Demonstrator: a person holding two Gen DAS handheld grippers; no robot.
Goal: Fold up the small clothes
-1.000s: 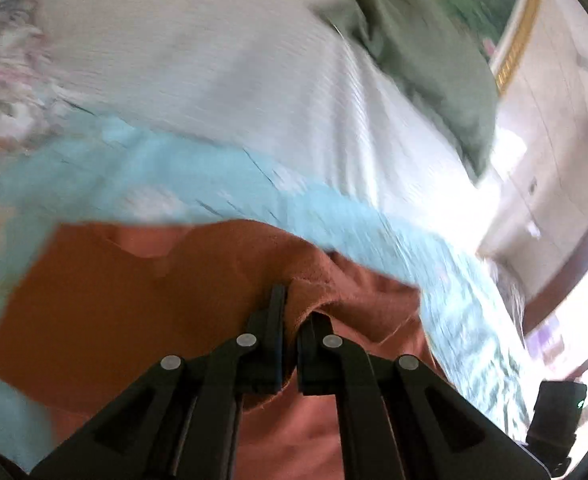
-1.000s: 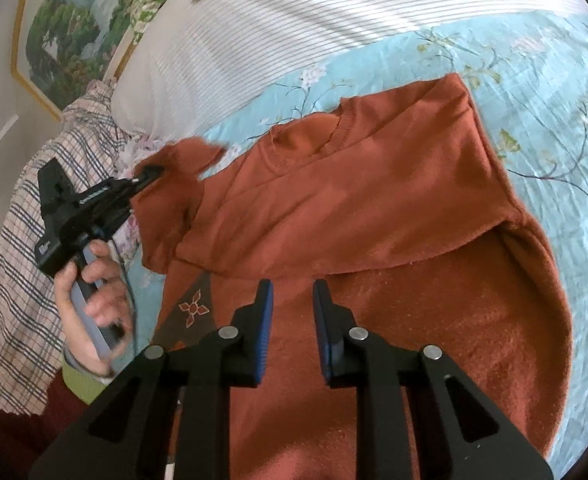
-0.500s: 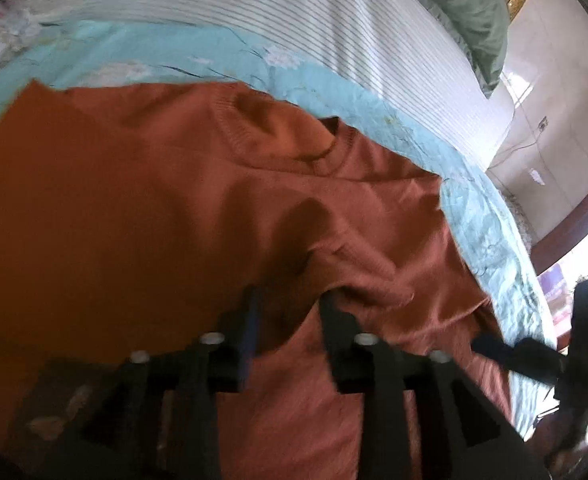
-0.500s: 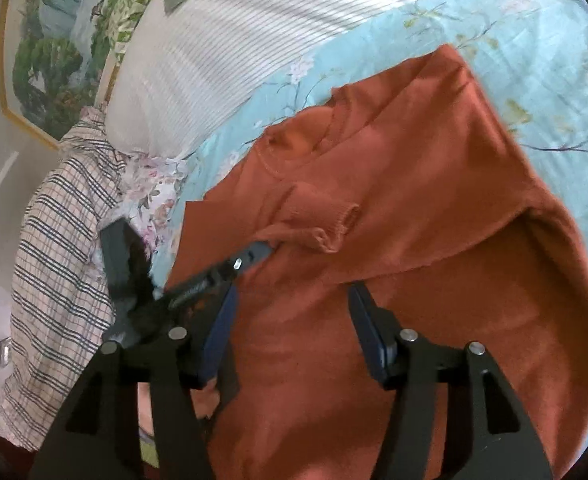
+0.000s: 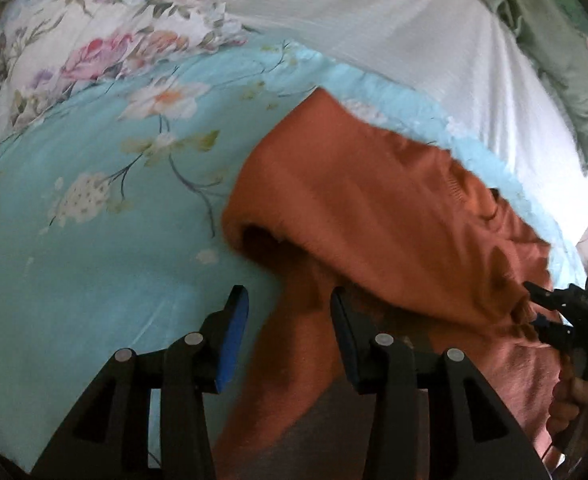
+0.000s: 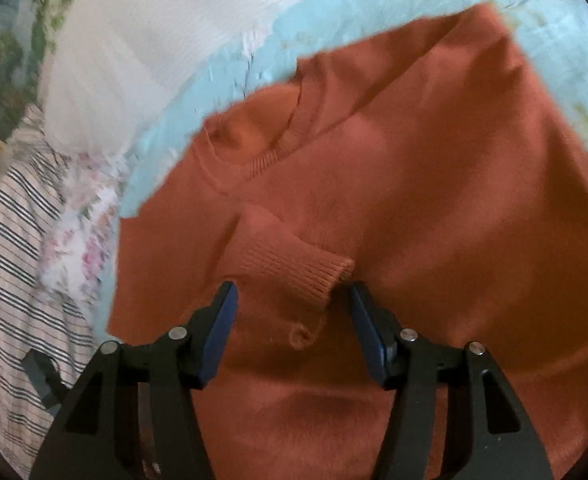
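- Far left, right-wrist view: striped and checked cloth point(image 6: 18, 264) bunched at the edge of the bed, a flowered pillow point(image 6: 82, 252) just beside it.
- Same flowered pillow seen far left from the left wrist, touching a white ribbed pillow point(image 5: 373, 28) that runs across the far side; green cloth point(image 5: 553, 52) lying on its far right end.
- Blue floral bedsheet point(image 5: 78, 216) spread over the left and middle, bearing the garment.
- Left gripper point(image 5: 290, 304) low and near, fingers spread wide, gripping nothing; left finger above bare sheet, right finger above orange fabric, the sweater's left fold edge between them.
- Orange sweater point(image 6: 433, 168) lying on the sheet, neckline toward the far left, body reaching to the right and near edges.
- Ribbed sleeve cuff point(image 6: 294, 264) folded inward onto the chest, resting on the body of the sweater.
- Right gripper point(image 6: 294, 312) just near of that cuff, fingers spread wide to either side of it; contact with the fabric unclear.
- From the left wrist, right edge: the right gripper's dark body against the sweater's bunched edge, too blurred there to judge contact.
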